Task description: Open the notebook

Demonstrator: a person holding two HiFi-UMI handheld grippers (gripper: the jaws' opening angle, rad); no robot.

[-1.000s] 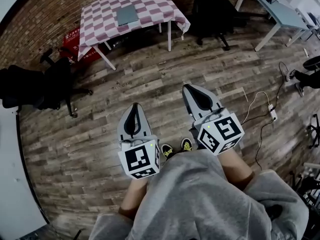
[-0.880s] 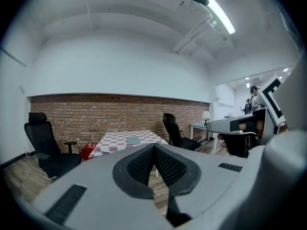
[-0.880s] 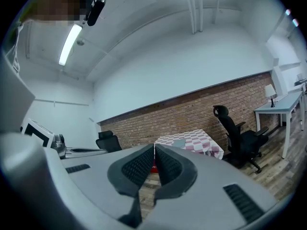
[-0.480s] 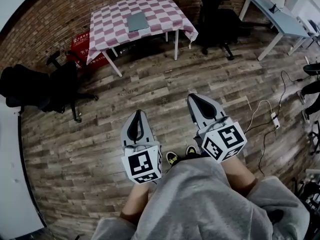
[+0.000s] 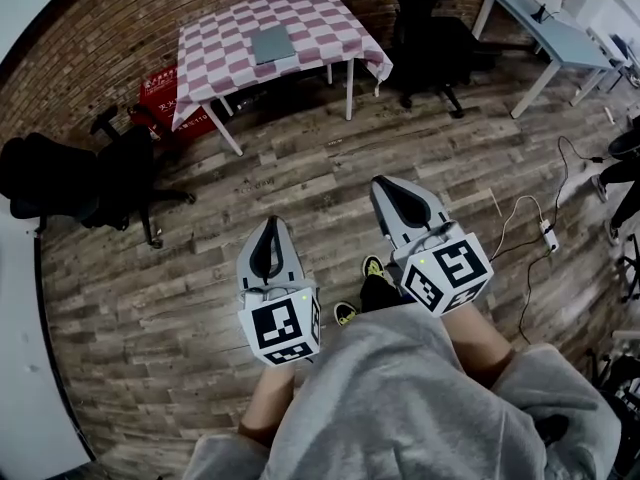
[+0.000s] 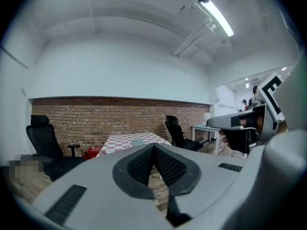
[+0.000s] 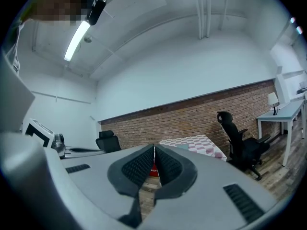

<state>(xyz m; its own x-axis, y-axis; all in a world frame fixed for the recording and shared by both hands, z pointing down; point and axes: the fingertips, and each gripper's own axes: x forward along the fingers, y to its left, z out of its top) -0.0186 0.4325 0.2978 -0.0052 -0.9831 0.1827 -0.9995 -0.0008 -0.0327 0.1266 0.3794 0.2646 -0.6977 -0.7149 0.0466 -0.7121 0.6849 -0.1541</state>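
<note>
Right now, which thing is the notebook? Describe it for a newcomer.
Find the brick wall, then the table with the pink-and-white checked cloth before it. The notebook is the flat grey rectangle lying closed on that cloth, the only plain patch among the checks.

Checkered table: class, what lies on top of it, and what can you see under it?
On the checkered table lies one closed grey notebook. Beneath its left edge a red box shows partly; the hanging cloth covers most of what else is underneath.
</note>
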